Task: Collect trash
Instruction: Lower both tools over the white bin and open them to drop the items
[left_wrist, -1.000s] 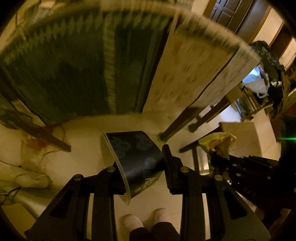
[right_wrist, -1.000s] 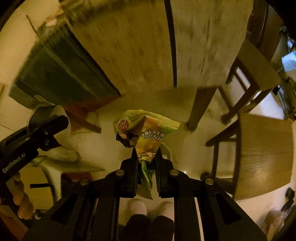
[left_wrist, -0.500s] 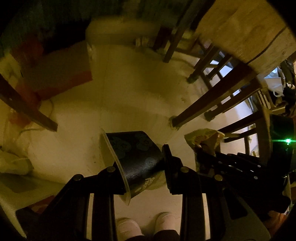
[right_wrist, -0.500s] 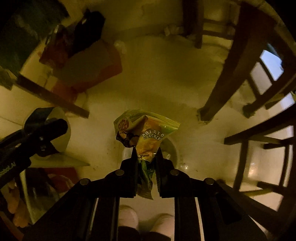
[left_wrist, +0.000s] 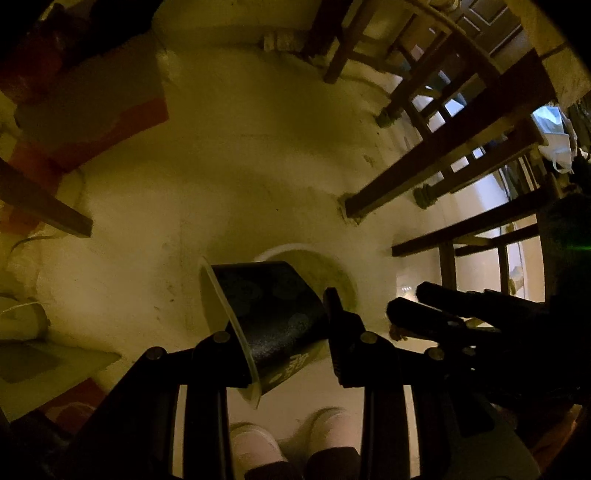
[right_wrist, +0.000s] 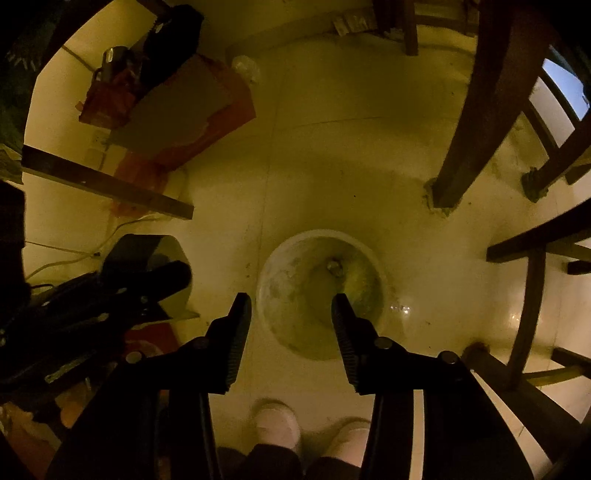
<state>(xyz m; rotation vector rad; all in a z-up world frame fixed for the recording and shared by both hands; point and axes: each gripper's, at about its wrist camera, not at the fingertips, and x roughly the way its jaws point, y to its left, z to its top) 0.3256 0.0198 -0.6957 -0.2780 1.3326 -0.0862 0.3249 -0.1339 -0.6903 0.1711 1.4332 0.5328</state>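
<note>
**Cup next over the bin**

We stand over a round white bin on the pale floor, between dark wooden chair and table legs. Our right gripper hangs just above the bin mouth; its jaws have just been opening, and nothing is between them now. Our left gripper is clamped on a dark paper cup, lying sideways with its pale rim to the left, at the bin's near-left edge. To drop it well we judge the cup should come squarely over the opening before we let go, with the right gripper out of its path.

Hard to read: a greenish patch in the bin may be trash, but it is too dim to say. The cup hides much of the bin in the left view. Light is poor throughout.
</note>
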